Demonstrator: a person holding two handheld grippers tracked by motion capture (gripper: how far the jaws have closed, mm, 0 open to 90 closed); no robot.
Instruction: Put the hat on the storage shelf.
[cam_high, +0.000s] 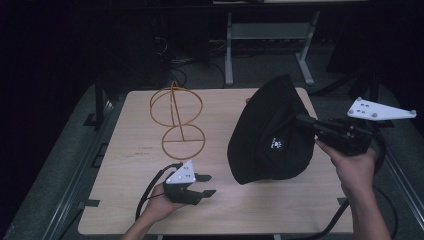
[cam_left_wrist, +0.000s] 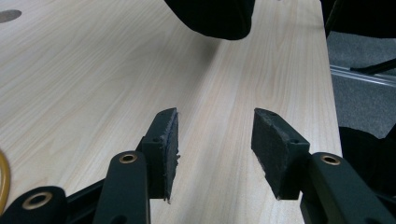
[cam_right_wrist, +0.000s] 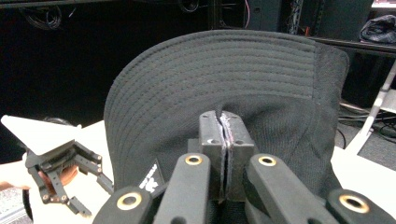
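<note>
Beyond the far edge of the light wood tabletop (cam_high: 125, 210), a grey metal table frame (cam_high: 270, 40) stands on the dark floor, with tangled cables (cam_high: 175, 62) lying off toward the far left corner, all in deep shadow.

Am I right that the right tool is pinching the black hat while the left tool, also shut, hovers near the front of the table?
Not quite: the left tool is open, not shut. The left gripper view shows its pads well apart over bare table. The rest holds: the right tool is closed on the black hat, as the right gripper view shows.
</note>
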